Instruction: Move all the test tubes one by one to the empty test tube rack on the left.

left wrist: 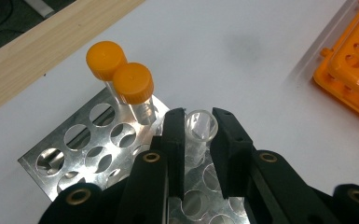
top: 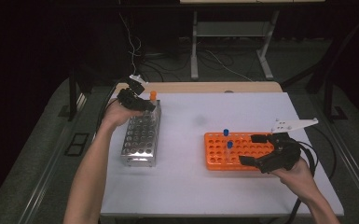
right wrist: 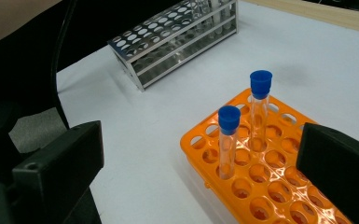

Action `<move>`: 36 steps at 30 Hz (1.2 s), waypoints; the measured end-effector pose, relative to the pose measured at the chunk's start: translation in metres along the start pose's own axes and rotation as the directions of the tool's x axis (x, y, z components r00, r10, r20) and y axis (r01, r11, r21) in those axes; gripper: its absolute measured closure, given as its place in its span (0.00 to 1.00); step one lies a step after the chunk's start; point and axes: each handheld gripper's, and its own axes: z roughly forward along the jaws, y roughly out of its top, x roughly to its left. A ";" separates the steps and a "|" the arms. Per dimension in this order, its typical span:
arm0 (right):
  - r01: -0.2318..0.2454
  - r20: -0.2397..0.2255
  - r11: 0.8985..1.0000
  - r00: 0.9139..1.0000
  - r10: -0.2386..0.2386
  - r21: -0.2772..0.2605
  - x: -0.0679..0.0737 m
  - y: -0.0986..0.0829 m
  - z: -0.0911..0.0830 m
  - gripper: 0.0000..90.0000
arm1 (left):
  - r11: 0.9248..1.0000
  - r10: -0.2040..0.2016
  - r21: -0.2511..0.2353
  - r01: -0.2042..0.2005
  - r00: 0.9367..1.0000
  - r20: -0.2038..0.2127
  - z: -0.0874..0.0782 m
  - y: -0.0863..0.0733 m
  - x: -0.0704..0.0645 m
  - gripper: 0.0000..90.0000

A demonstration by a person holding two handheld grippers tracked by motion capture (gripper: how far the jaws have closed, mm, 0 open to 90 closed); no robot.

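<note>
Left tool [left wrist: 198, 156] gripping uncapped tube [left wrist: 199, 128], orange-capped tubes [left wrist: 121, 81] just beyond

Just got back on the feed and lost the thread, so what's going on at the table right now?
A person is working two test-tube racks with a hand-held gripper in each hand. The left hand-held gripper is shut on an uncapped clear tube over the far end of the metal rack, beside two orange-capped tubes standing in it. The right hand-held gripper is open and holds nothing, at the orange rack, where two blue-capped tubes stand upright.
</note>
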 end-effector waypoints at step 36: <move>0.014 0.012 0.996 1.000 -0.015 0.084 -0.013 -0.003 0.017 0.00 | 0.977 -0.062 -0.199 0.072 0.996 0.057 -0.064 -0.035 -0.083 0.00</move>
